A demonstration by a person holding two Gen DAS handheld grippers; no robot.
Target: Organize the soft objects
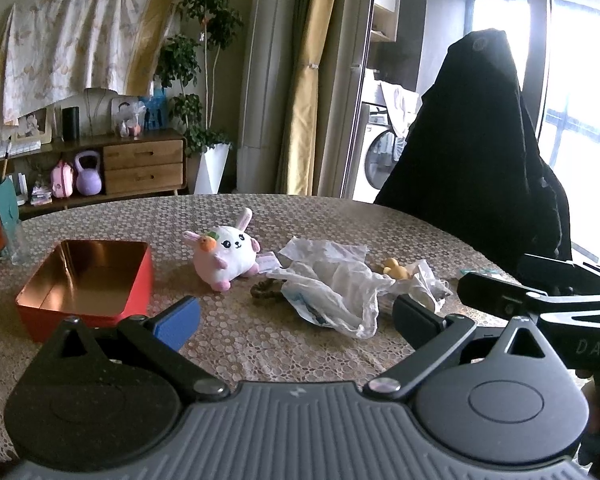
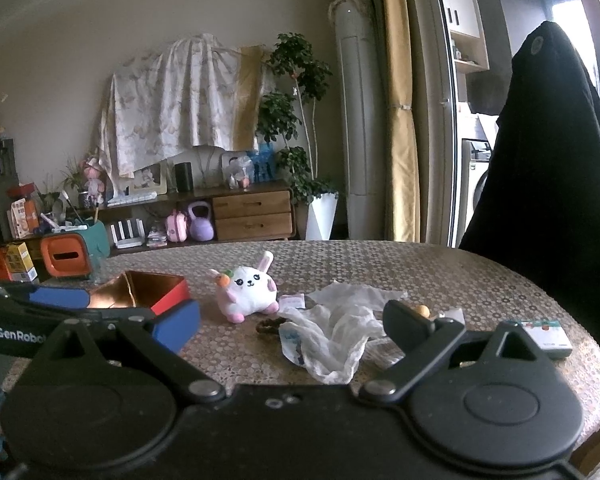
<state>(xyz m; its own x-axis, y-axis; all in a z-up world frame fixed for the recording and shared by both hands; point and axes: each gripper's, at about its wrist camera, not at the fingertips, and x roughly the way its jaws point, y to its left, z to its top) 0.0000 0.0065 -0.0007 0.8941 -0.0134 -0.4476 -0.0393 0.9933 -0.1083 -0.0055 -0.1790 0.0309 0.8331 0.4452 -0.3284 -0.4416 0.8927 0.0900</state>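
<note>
Crumpled gauzy cloth [image 1: 332, 292], round plush bunny [image 1: 226, 254], red tin [image 1: 88, 284]

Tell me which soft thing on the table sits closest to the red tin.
The white bunny plush. It sits just right of the red tin, while the crumpled white cloth and small yellow toy lie farther right.

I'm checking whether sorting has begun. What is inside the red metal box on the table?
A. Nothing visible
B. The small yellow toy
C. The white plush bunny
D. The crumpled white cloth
A: the red metal box shows only its bare copper-coloured interior, while the white plush bunny sits on the table beside it.
</note>
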